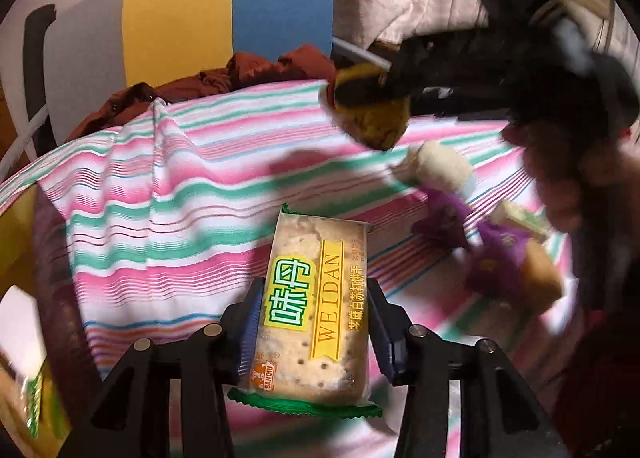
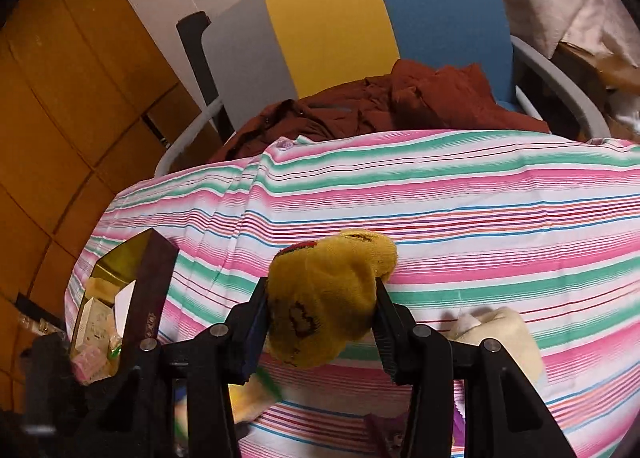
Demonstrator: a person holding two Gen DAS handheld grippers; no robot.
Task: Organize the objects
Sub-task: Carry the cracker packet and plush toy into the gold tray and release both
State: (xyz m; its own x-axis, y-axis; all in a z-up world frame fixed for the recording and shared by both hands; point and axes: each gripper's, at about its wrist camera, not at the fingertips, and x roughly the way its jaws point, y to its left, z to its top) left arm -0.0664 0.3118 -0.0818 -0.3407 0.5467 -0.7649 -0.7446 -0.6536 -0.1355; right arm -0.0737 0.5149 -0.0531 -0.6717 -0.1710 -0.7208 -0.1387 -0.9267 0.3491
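The left gripper (image 1: 312,322) is clamped on a cracker pack (image 1: 314,310). The pack sticks out between the two fingers, up above the striped cloth (image 1: 160,218) on the worktop. The right gripper (image 2: 320,322) is clamped on a yellow soft toy (image 2: 324,306) and also holds it up over the cloth. In the left view the yellow toy shows as a blurry lump, so that arm may be moving fast.

A cream soft toy (image 1: 440,168) and a purple soft toy (image 1: 480,254) lie on the cloth, near each other. A dark box (image 2: 132,298) with small packs inside sits at the left edge of the worktop. A chair (image 2: 328,18) with a brown cloth (image 2: 400,102) on its seat stands behind.

The step looks like carrying each thing to its own place. The snack likely goes with the other packs in the box, but this is a guess. The toy likely goes with the other toys.

To do it well, the person should keep both grips tight until each thing is low and over its spot. The cracker pack is thin and can crack, so it should not be squeezed harder. The toy is soft and can slip, so it should be moved slowly. The two arms should stay apart so they do not bump.
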